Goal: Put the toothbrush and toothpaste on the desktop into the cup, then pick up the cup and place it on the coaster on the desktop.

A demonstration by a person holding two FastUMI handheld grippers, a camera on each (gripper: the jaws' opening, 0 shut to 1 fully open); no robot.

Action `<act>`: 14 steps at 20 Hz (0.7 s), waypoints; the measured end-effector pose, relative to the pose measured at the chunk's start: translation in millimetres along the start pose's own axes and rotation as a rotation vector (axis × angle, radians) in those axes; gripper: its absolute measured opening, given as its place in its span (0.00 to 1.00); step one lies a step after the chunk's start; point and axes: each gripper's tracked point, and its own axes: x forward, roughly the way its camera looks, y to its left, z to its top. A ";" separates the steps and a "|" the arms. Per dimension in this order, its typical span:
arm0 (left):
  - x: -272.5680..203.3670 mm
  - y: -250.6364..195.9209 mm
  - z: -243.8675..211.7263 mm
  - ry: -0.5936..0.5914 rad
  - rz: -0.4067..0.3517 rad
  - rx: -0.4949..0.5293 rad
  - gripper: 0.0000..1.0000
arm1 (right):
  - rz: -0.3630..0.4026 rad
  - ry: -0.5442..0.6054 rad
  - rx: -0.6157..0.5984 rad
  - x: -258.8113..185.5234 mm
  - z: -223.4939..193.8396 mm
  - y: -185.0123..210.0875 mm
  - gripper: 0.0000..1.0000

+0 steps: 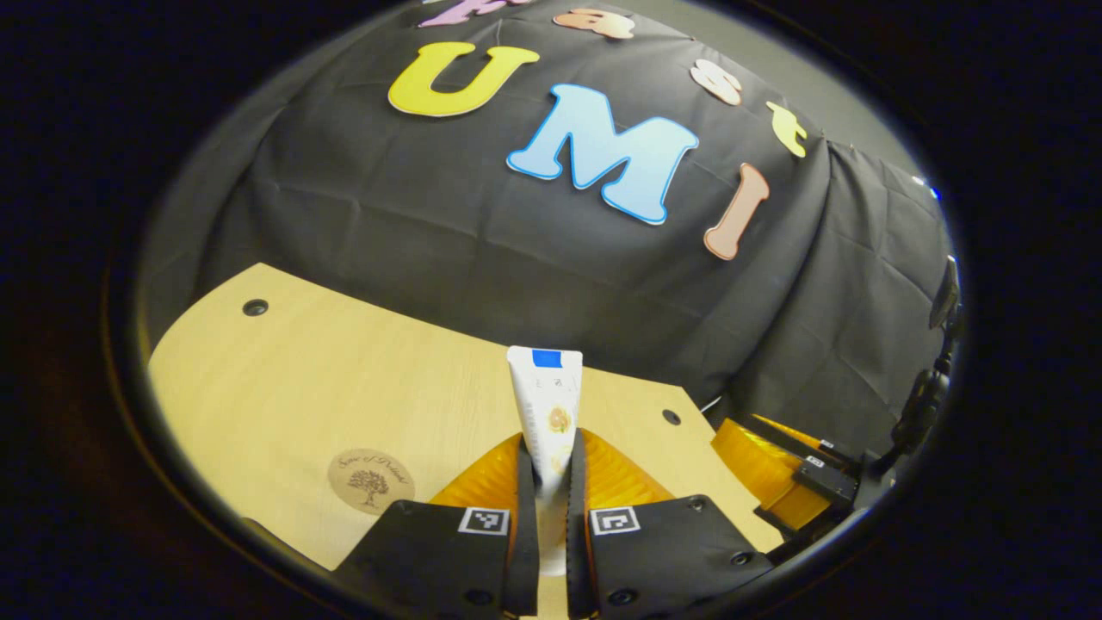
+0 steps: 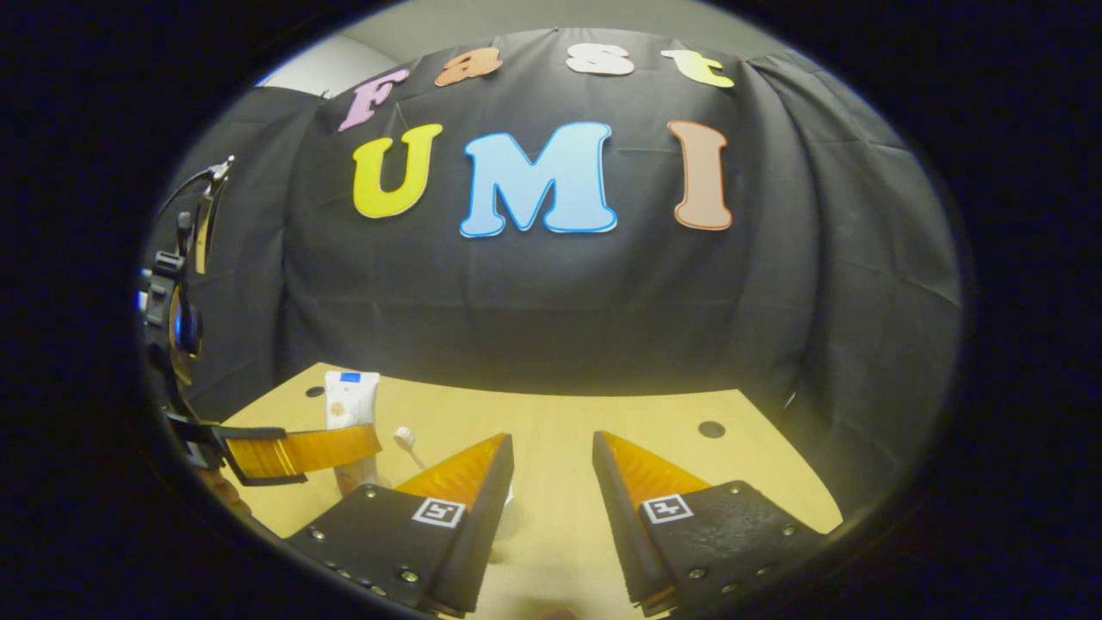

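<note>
Left gripper (image 1: 551, 482): jaws nearly closed, both fingers pressing the sides of the toothpaste (image 1: 546, 405), which stands upright between them at lower centre of the left gripper view.
Toothpaste: one flat-ended, smooth plastic tube, white with a blue band at the top; at lower left of the right gripper view (image 2: 349, 400), held by the other gripper.
Right gripper (image 2: 551, 465): jaws spread wide, nothing between them, over bare tabletop (image 2: 551, 430).
Toothbrush (image 2: 406, 443): one, bristled head up, just right of the tube.
Cup: cannot tell.
Coaster (image 1: 371, 480): one round disc with a tree print, flat on the tabletop, lower left of the left gripper's jaws.
Tabletop: pale wood grain, small round holes.
</note>
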 end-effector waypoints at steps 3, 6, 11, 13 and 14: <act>12.9 -11.2 15.2 -0.073 -0.032 -0.023 0.19 | -0.017 0.005 0.039 -11.6 -1.7 -14.8 0.60; 29.9 -18.0 21.8 -0.109 -0.062 -0.033 0.18 | -0.033 0.030 0.074 -21.4 -12.0 -28.0 0.60; 54.7 -26.2 34.0 -0.179 -0.078 -0.031 0.19 | -0.047 0.069 0.082 -36.0 -24.9 -42.3 0.58; 63.9 -30.0 37.5 -0.204 -0.074 -0.004 0.18 | -0.047 0.074 0.087 -38.3 -25.9 -44.9 0.58; 67.9 -29.5 36.9 -0.213 -0.066 0.015 0.19 | -0.046 0.077 0.090 -38.3 -27.5 -45.5 0.58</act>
